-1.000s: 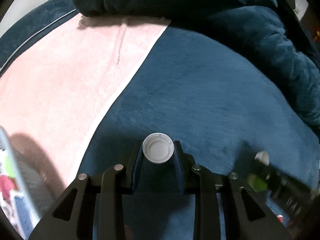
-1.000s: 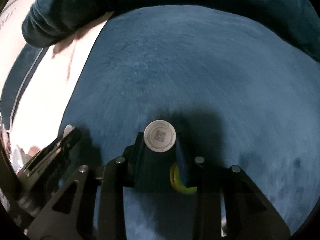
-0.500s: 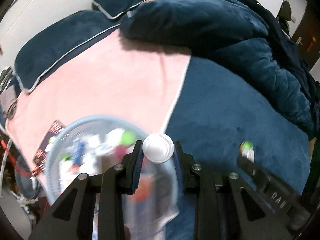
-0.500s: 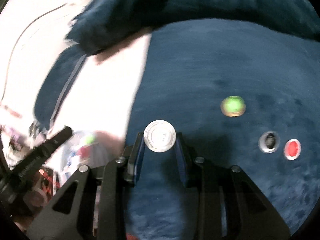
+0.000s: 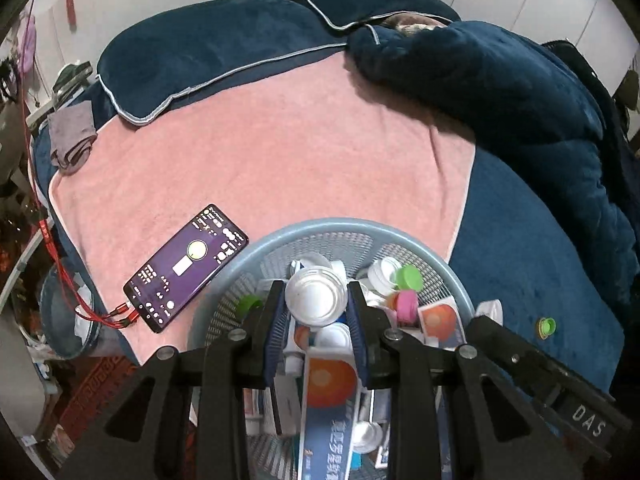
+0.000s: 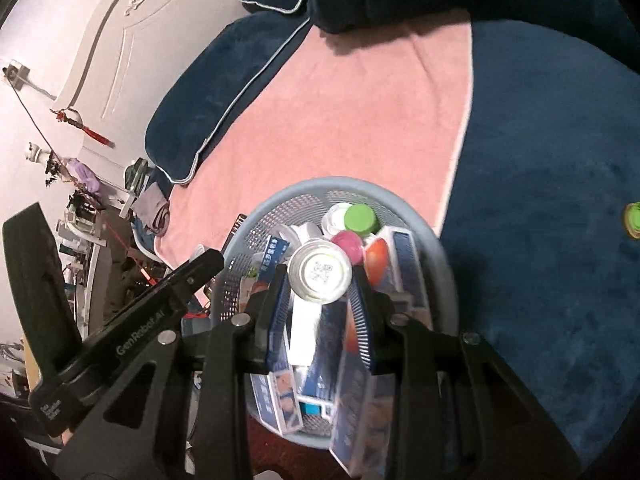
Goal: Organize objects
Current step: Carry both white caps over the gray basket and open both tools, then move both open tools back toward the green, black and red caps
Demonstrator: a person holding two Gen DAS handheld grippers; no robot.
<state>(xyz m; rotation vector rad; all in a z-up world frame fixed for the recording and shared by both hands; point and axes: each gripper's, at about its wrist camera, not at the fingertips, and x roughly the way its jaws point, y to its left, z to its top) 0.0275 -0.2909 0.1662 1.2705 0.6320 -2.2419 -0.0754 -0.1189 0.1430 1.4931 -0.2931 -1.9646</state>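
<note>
A bed in dark blue plush fills both views, with a pink towel spread across its middle and a rumpled blue duvet heaped at the far side. Blue pillows with pale piping lie along the head end.

A round, pale blue mesh basket sits at the near edge of the bed, half on the towel and half on the blue plush. In the right wrist view the basket holds boxes printed in blue and orange, white caps, a green cap and a pink cap. The left wrist view shows the same jumble: a long box, the green cap and the pink cap touching one another near the basket's right wall.

A phone with a lit purple screen lies flat on the towel just left of the basket, with red cables plugged into its near end.

The left gripper hangs over the basket, its jaws closed narrowly on a white cap that sits between the blue pads, open side toward the camera. The right gripper also hangs over the basket, its jaws pinching a second cap whose face bears a QR code. Each gripper's body shows at the edge of the other's view.

A lone green lid lies on the blue plush well to the right of the basket; in the right wrist view the lid sits at the far right edge.
</note>
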